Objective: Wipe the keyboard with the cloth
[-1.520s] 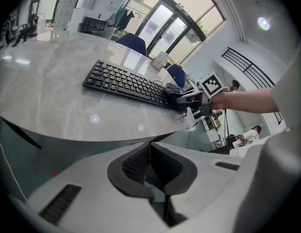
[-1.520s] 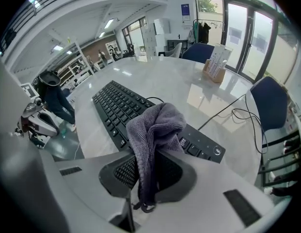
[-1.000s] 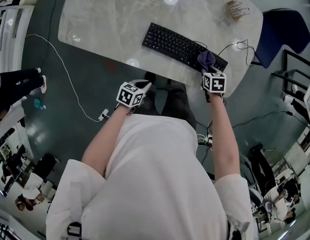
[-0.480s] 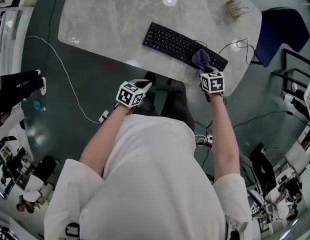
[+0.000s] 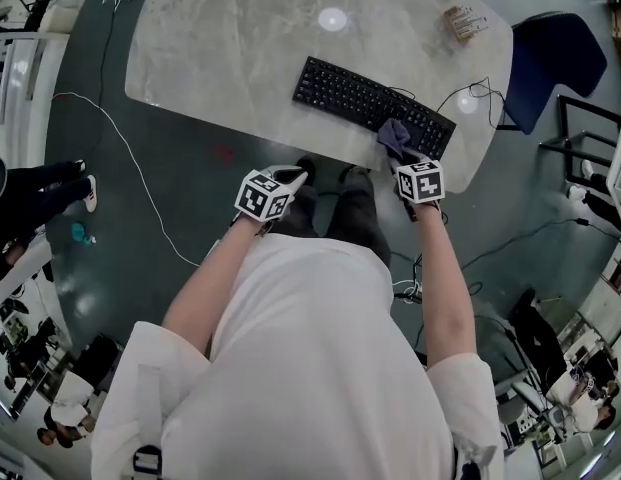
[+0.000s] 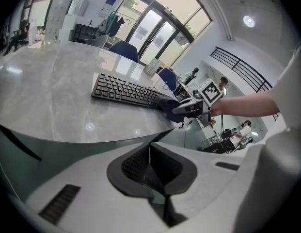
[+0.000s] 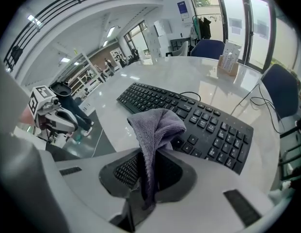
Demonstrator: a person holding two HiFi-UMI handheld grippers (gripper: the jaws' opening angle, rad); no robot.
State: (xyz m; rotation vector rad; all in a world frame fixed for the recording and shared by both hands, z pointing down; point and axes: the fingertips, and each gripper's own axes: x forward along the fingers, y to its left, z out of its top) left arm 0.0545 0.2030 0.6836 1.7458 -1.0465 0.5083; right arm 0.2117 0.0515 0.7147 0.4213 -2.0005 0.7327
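Here the cloth [image 7: 155,130] is pinched between the jaws of our right tool [image 7: 149,173], and its free fold seems to touch the right part of the keyboard [image 7: 208,125], just ahead of that tool on the counter [image 5: 220,58]. We judge the wiping under way. Next we should drag the cloth leftward along the keys, pressing lightly. Our left tool [image 6: 149,166], pressed together on nothing, hangs well to the left, off the counter's edge. A small box [image 5: 464,20] beyond bears unreadable print.
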